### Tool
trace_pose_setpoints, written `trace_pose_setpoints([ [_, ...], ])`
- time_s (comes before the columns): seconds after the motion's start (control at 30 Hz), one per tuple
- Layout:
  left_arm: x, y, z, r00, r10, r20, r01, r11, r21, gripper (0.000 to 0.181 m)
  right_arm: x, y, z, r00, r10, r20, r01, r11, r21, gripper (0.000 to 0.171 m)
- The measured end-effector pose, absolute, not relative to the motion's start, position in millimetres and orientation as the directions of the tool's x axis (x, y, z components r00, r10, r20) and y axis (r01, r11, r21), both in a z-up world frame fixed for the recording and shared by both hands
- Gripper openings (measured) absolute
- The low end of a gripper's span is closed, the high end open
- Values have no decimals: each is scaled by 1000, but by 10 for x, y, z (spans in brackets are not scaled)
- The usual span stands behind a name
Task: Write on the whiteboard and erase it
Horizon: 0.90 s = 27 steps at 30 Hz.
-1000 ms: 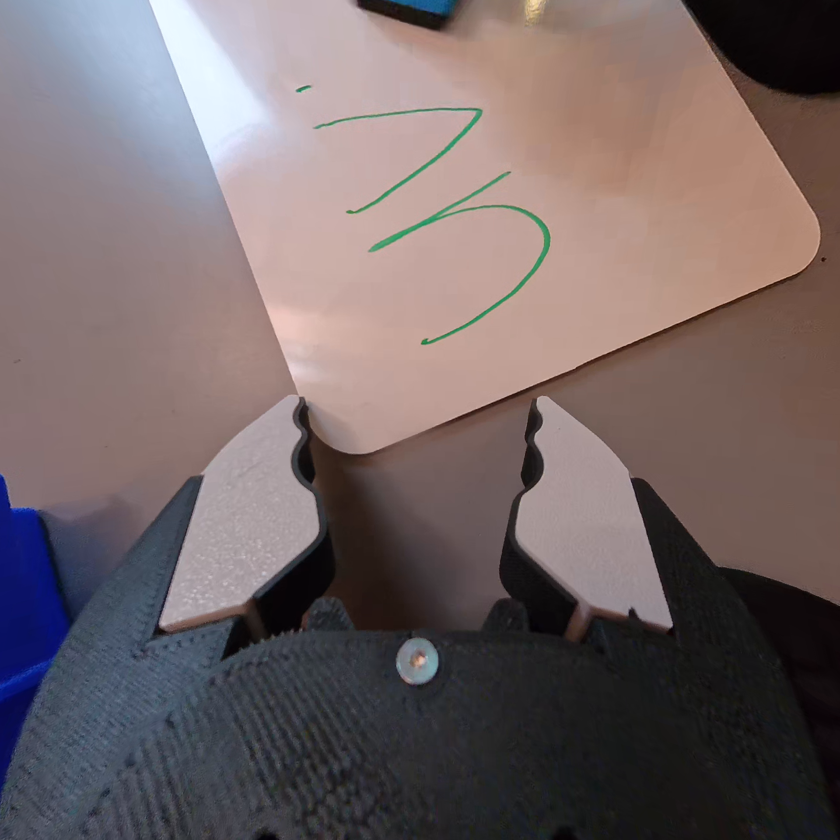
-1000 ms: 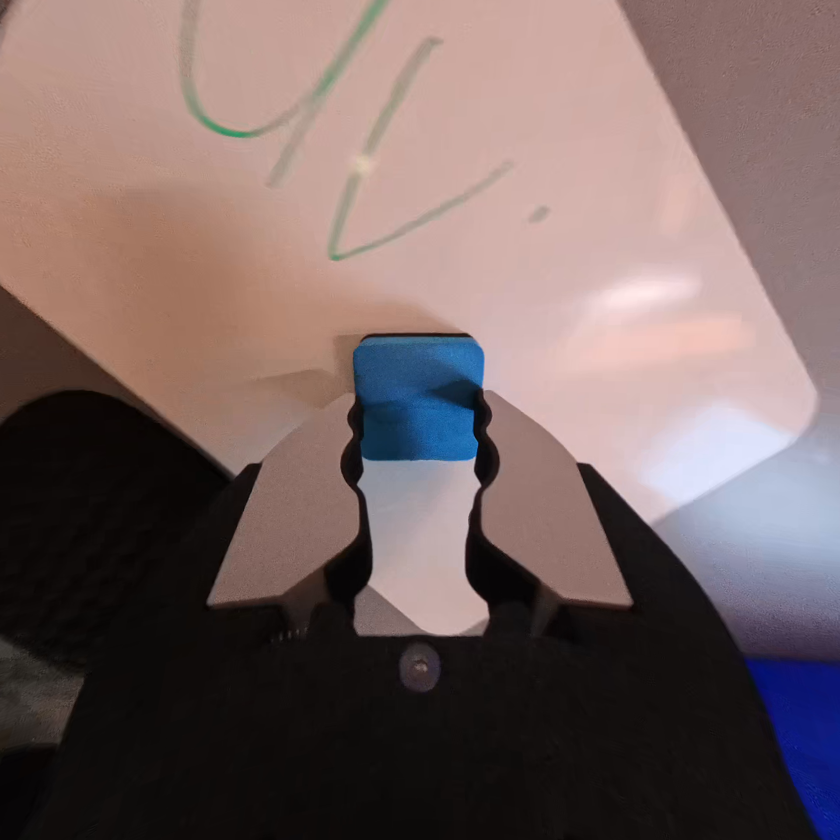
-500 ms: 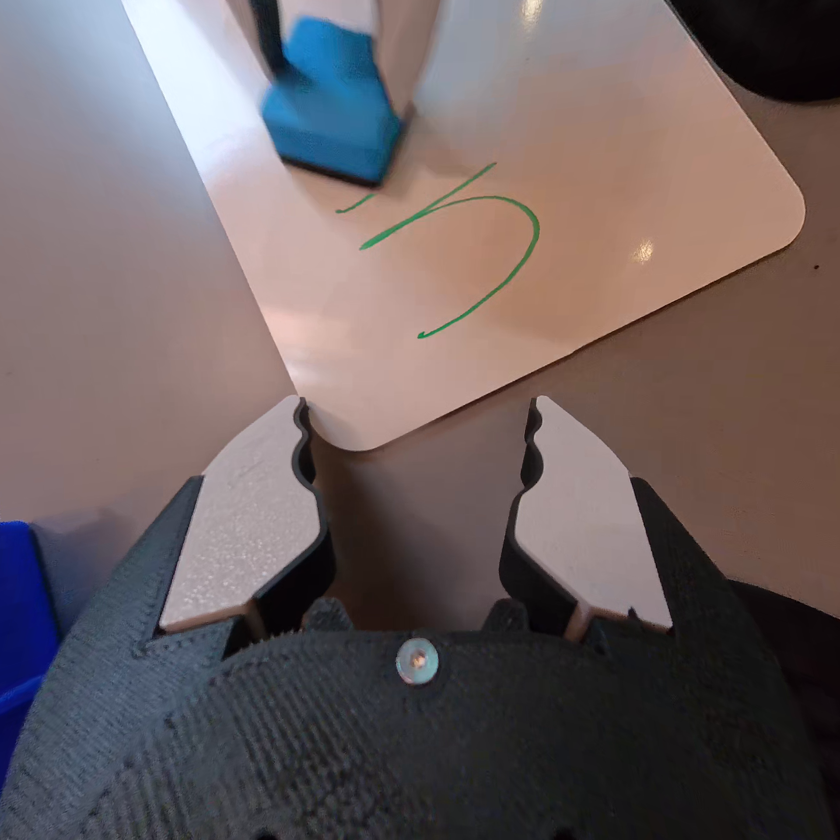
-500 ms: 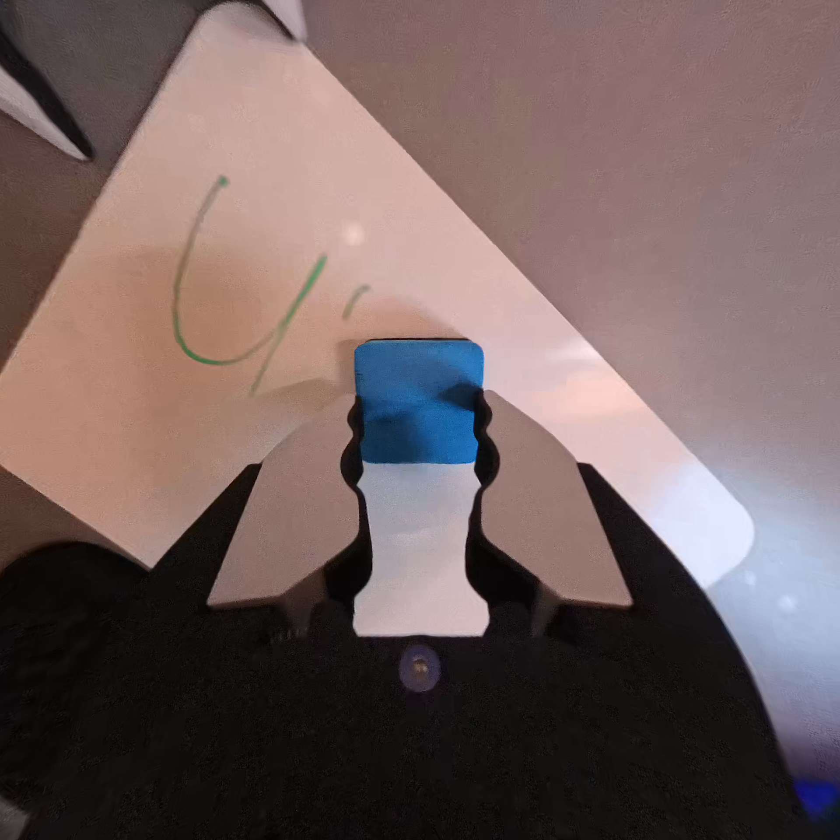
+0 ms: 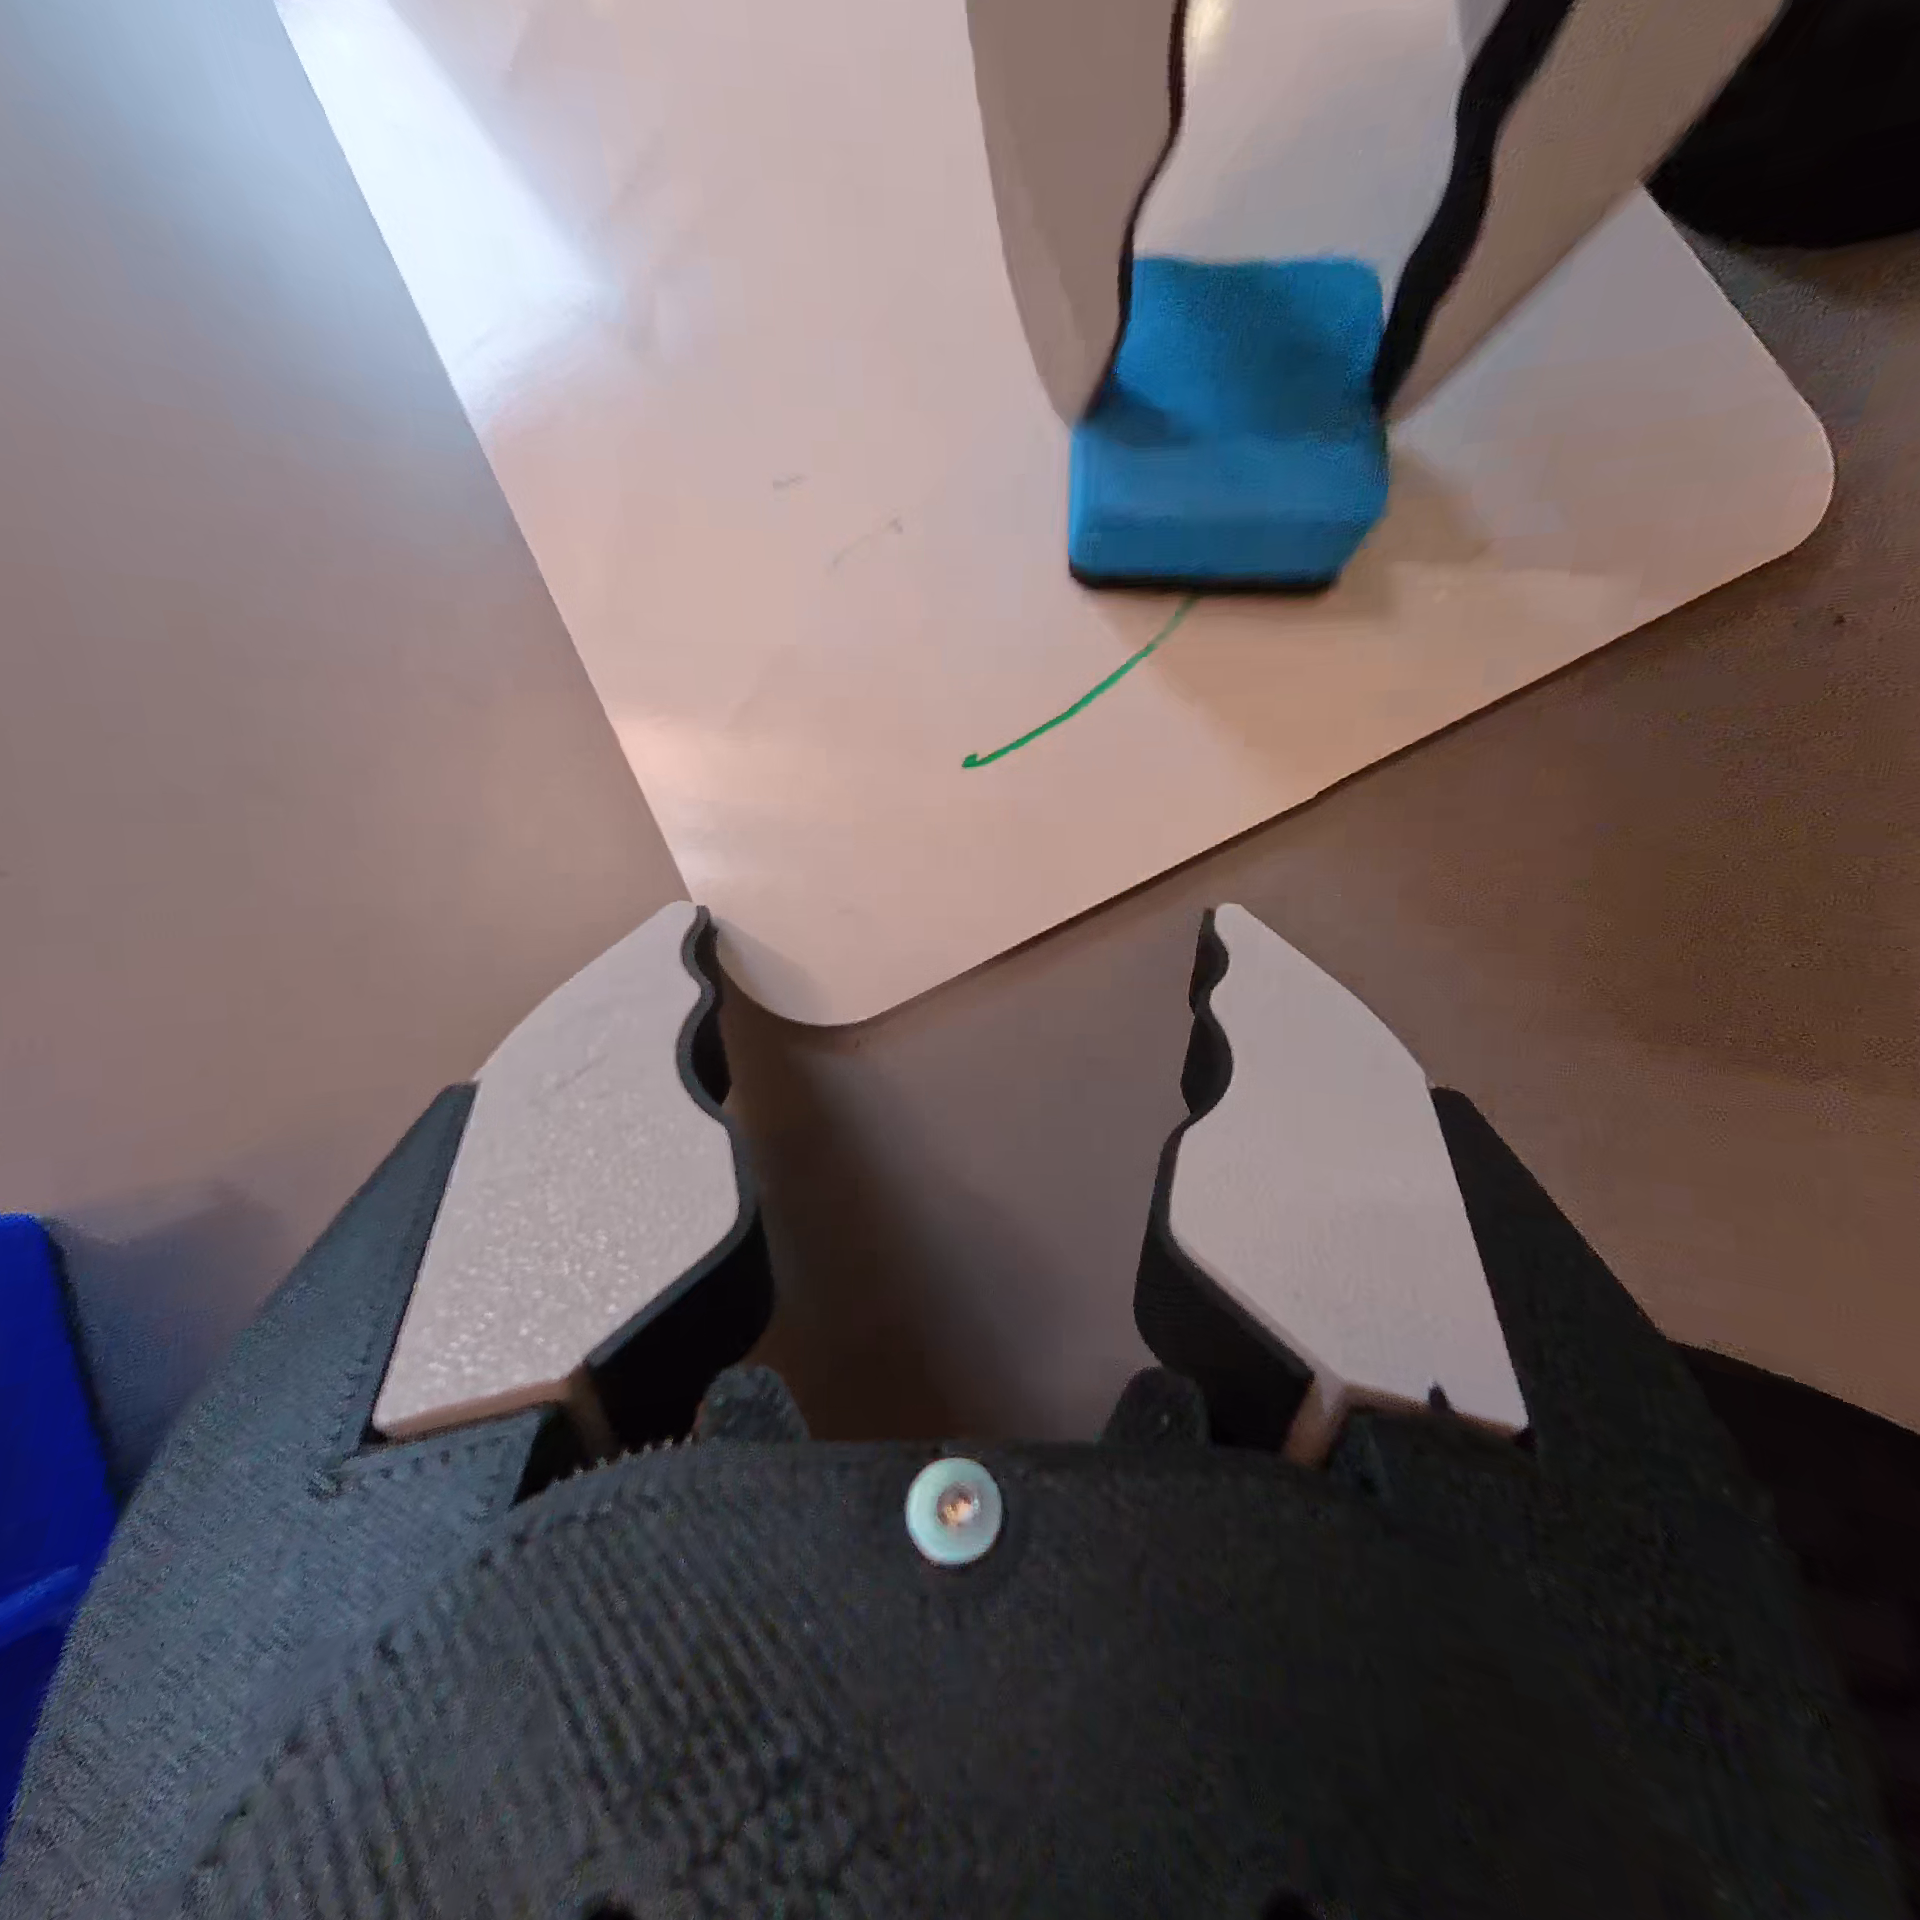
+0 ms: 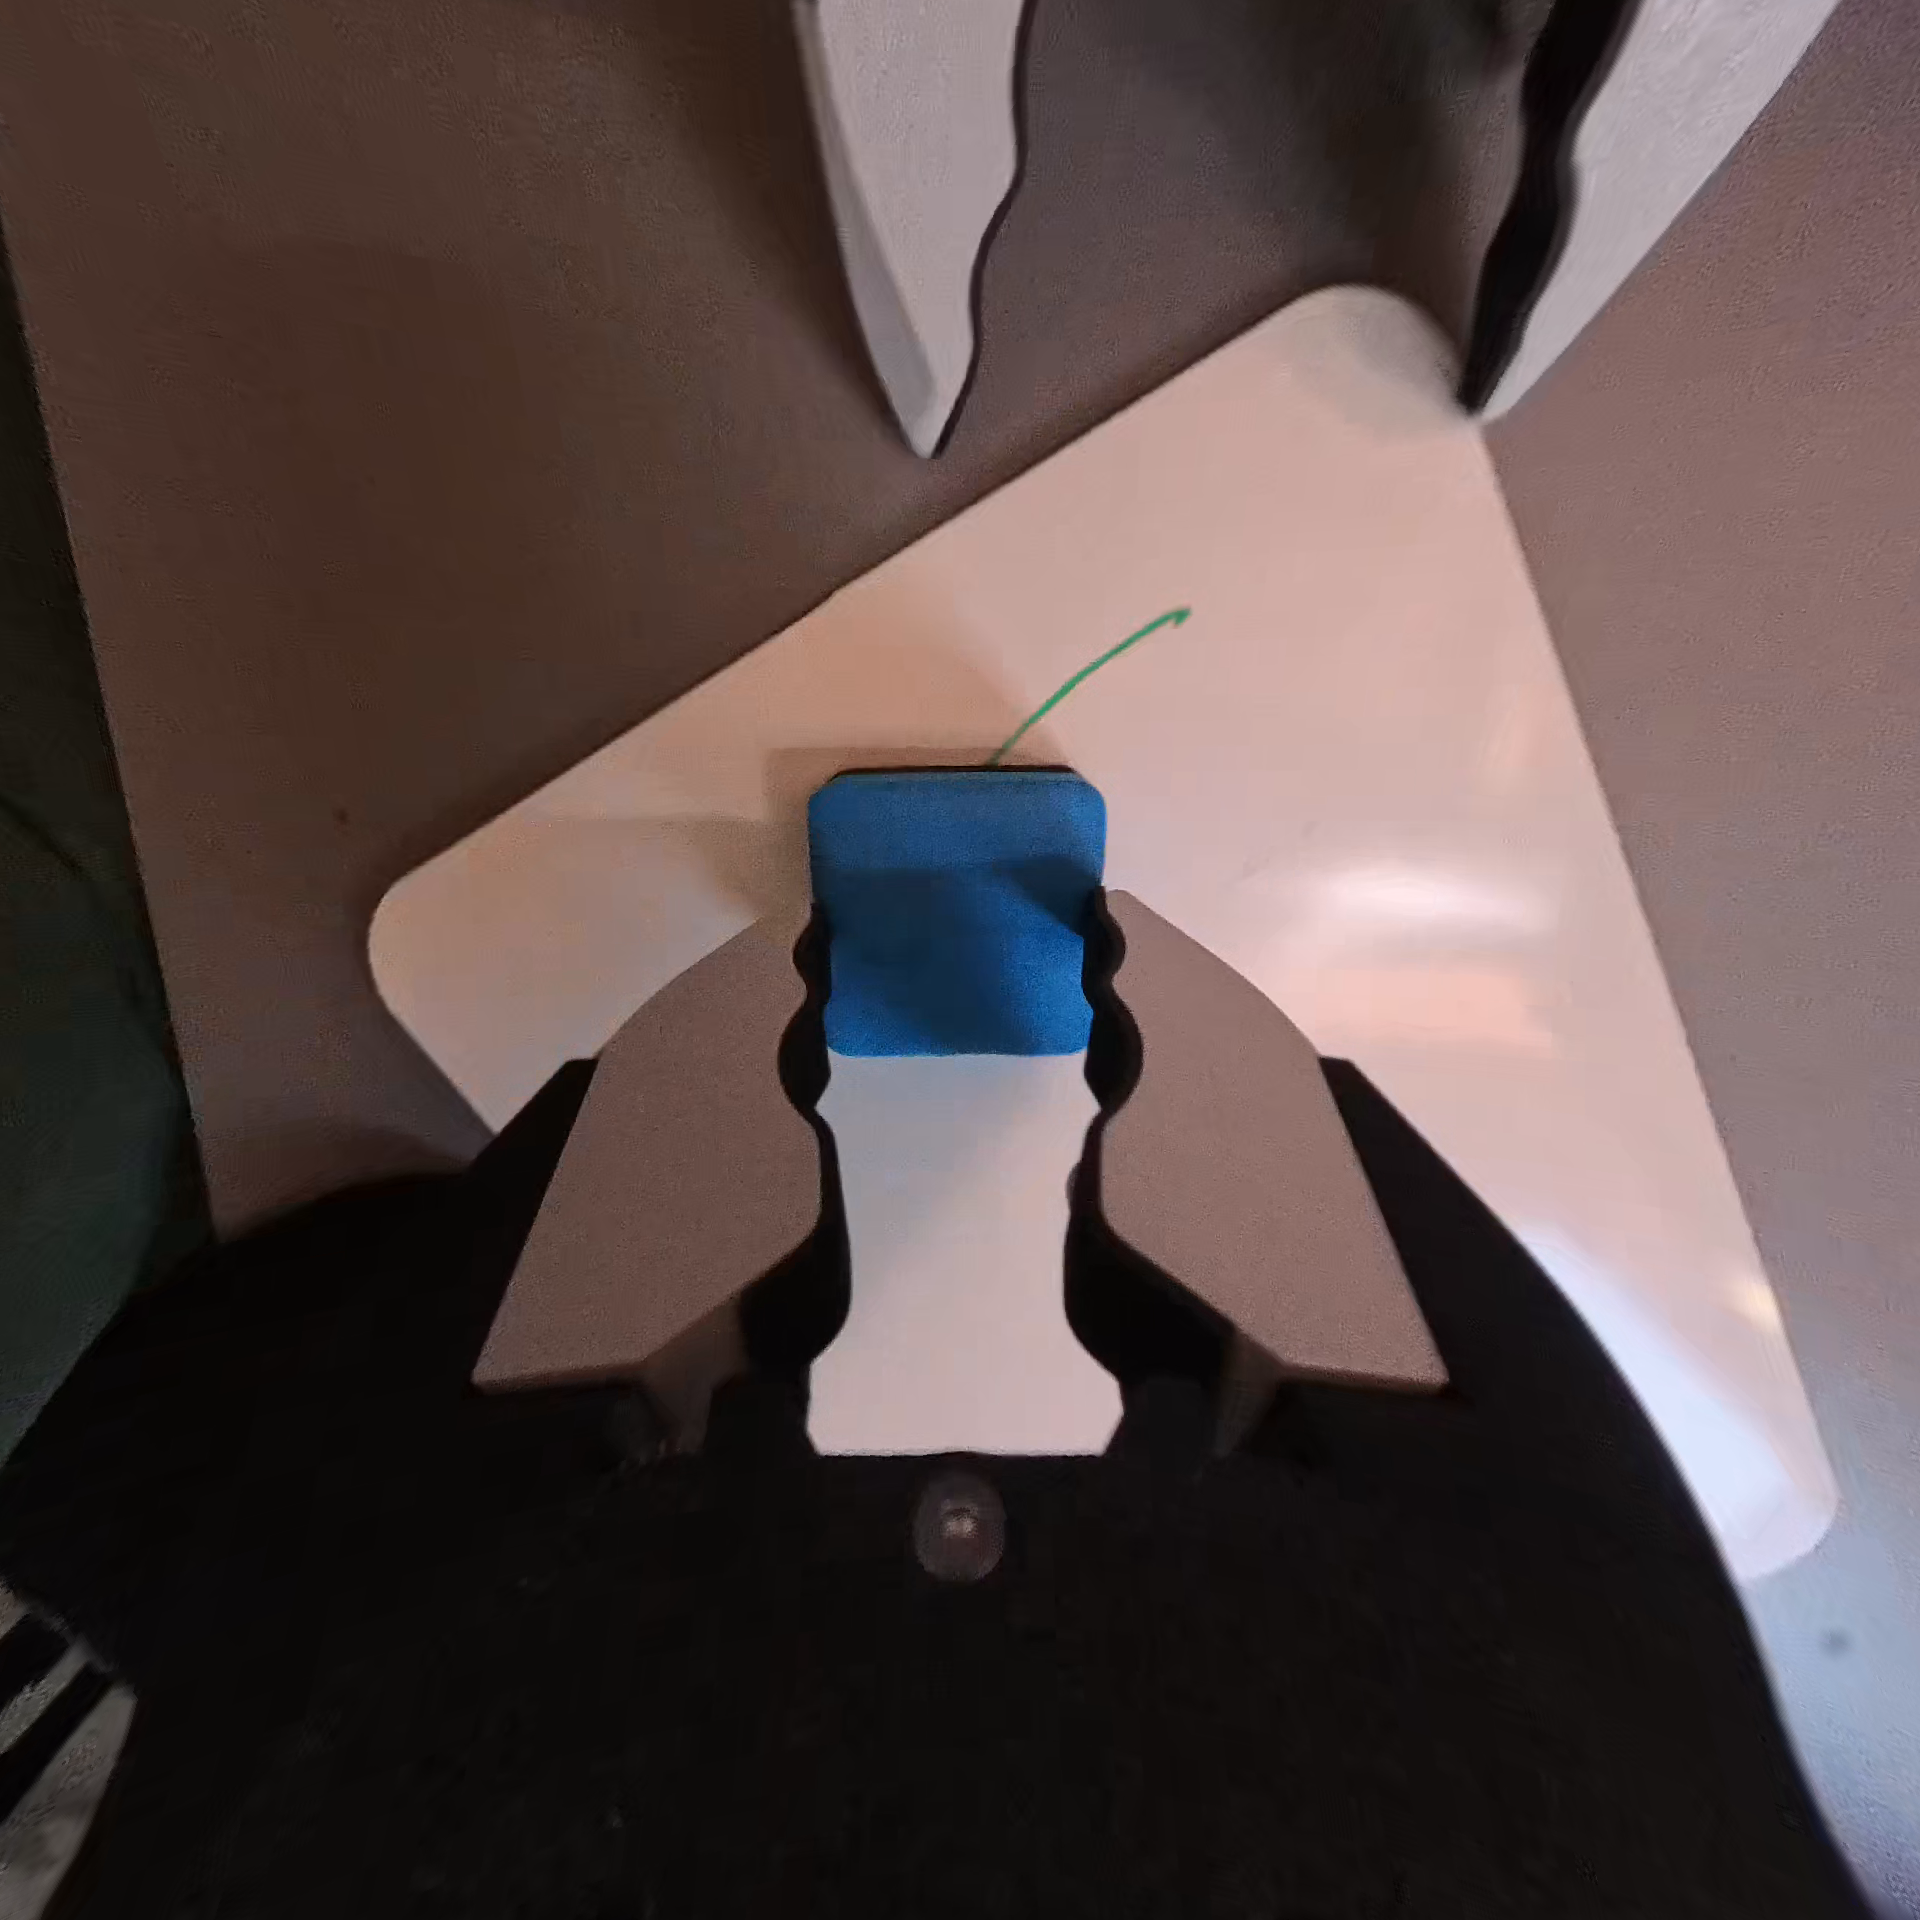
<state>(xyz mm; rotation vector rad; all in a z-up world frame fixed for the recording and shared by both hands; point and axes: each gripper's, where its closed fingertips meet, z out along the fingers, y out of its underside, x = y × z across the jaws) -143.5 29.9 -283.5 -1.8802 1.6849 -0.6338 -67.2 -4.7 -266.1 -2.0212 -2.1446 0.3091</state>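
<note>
A white whiteboard [image 5: 831, 436] lies flat on the brown table, also in the right wrist view [image 6: 1351, 831]. One short green stroke [image 5: 1081, 696] is left on it, also in the right wrist view [image 6: 1091, 665]. My right gripper [image 6: 956, 935] is shut on a blue eraser [image 6: 956, 894] and presses it on the board at the stroke's end. The eraser also shows in the left wrist view [image 5: 1226, 436]. My left gripper [image 5: 951, 925] is open and empty, with its left fingertip at the board's near corner. It shows far off in the right wrist view [image 6: 1205, 416].
A blue bin [image 5: 42, 1455] stands at the left edge, near my left gripper. A dark object [image 5: 1829, 125] sits beyond the board's right corner. A dark mass [image 6: 83, 1091] lies left of my right gripper. The left gripper's tips are roughly 9 cm from the right gripper's. My right tips are roughly 15 cm from the dark mass [image 6: 83, 1091].
My right gripper has swept the eraser across the board toward its right side. Most of the green writing is wiped away; only one short stroke is left. My left gripper has stayed put.
</note>
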Motion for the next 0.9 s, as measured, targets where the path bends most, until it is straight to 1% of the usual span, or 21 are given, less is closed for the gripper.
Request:
trace_pose_setpoints([
  [0.03, -1433, 298, -2835, 113, -994, -6, -744, -81, -663, 88, -550, -4, -2660, -38, 999, -17, 968, 33, -250, 48],
  [0.1, -1431, 300, -2836, 115, -993, -6, -746, -83, -661, 89, -401, 427, -2662, 90, 996, 15, 969, -84, -232, 48],
  [0.17, -1433, 301, -2837, 116, -993, -7, -745, -83, -661, 89, -600, 701, -2663, 167, 986, -8, 942, -162, -292, 47],
  [0.2, -1433, 302, -2837, 116, -993, -7, -744, -82, -663, 89, -775, 652, -2665, 132, 991, 1, 939, -125, -321, 47],
  [0.27, -1433, 294, -2836, 115, -993, -7, -743, -81, -664, 88, -999, 259, -2664, 16, 1000, -12, 939, -19, -345, 47],
  [0.33, -1433, 294, -2835, 117, -993, -7, -741, -82, -666, 87, -868, 27, -2663, -39, 999, -7, 951, 35, -307, 48],
  [0.4, -1432, 294, -2836, 119, -993, -8, -742, -84, -665, 88, -662, 279, -2663, 63, 998, -3, 961, -61, -268, 47],
  [0.47, -1431, 296, -2837, 122, -992, -9, -742, -86, -665, 89, -718, 578, -2665, 141, 990, -3, 949, -136, -285, 47],
  [0.5, -1432, 296, -2836, 122, -992, -8, -741, -86, -666, 89, -866, 570, -2666, 122, 993, 7, 945, -114, -306, 47],
  [0.57, -1431, 294, -2837, 120, -993, -8, -741, -84, -666, 88, -1127, 227, -2666, 0, 1000, 4, 942, 1, -337, 47],
  [0.63, -1430, 291, -2836, 120, -993, -8, -740, -84, -668, 88, -1003, -59, -2664, -78, 997, -11, 952, 72, -297, 47],
  [0.67, -1430, 292, -2836, 121, -993, -8, -739, -85, -669, 88, -879, -64, -2663, -69, 997, -17, 959, 61, -277, 47],
  [0.73, -1428, 295, -2836, 123, -992, -8, -740, -86, -667, 89, -729, 238, -2664, 24, 1000, 6, 966, -21, -258, 47],
  [0.8, -1430, 302, -2839, 127, -992, -9, -741, -89, -666, 91, -863, 492, -2666, 86, 996, 4, 949, -81, -306, 47],
  [0.83, -1429, 300, -2840, 127, -992, -9, -740, -89, -667, 90, -984, 462, -2667, 64, 998, 8, 943, -58, -327, 47],
  [0.9, -1429, 294, -2838, 124, -992, -8, -740, -87, -666, 89, -1114, 131, -2667, -35, 999, -5, 936, 31, -351, 47],
])
